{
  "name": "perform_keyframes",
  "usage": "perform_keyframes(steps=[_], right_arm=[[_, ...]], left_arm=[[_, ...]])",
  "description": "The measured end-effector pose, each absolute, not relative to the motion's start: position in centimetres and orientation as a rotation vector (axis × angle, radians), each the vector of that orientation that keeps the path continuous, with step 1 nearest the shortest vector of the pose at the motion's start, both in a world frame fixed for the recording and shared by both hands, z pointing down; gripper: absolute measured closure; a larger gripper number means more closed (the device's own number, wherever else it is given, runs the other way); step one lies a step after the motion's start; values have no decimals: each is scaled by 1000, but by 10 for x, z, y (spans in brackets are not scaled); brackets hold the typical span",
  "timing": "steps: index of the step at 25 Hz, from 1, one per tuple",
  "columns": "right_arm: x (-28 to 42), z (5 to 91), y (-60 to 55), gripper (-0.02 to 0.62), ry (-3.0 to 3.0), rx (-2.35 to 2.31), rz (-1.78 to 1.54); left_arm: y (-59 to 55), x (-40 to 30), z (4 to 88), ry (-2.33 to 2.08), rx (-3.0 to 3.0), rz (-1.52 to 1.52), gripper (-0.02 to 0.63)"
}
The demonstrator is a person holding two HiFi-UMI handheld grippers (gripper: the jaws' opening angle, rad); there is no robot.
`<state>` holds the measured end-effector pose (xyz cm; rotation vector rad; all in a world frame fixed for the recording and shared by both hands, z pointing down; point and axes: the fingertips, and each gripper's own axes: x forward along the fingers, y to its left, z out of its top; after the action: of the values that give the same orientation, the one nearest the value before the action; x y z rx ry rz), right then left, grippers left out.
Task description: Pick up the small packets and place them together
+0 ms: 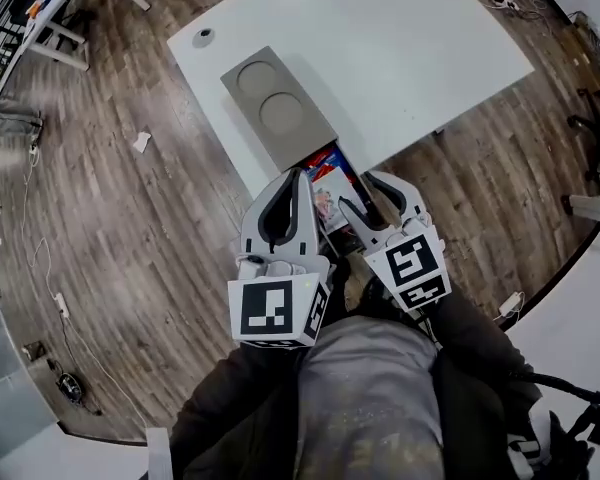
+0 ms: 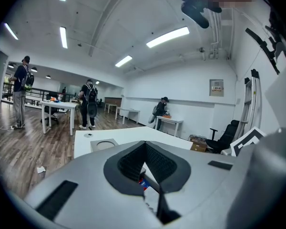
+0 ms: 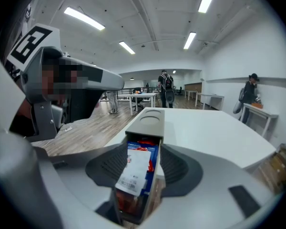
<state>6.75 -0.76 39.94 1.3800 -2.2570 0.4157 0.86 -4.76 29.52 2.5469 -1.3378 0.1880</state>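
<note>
Small packets (image 1: 325,183) lie in the open end of the grey box (image 1: 275,108) at the desk (image 1: 410,38) edge. Right gripper (image 1: 360,190): jaws part-open, empty, lined up over the packets. Left gripper (image 1: 298,175): jaws closed, empty. Best approach, I judge: lower straight, pinch one packet, keep clear of the box wall.

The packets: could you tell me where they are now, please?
In the head view, the packets lie in the grey tray's open end, at the white table's near edge.

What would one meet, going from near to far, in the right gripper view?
blue packet with a white label → gray cover → white table → person with a backpack
</note>
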Motion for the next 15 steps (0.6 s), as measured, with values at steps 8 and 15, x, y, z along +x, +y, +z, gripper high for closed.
perform_keyframes(steps=[8,15], right_arm=[[35,431,-3,363,-2190,1146,393],[27,465,-4,311,-2054,1000,415]], left_arm=[[-53,-10,307,-1366,2505,185,605],[-62,-21,314,-1370,2486,183,605]])
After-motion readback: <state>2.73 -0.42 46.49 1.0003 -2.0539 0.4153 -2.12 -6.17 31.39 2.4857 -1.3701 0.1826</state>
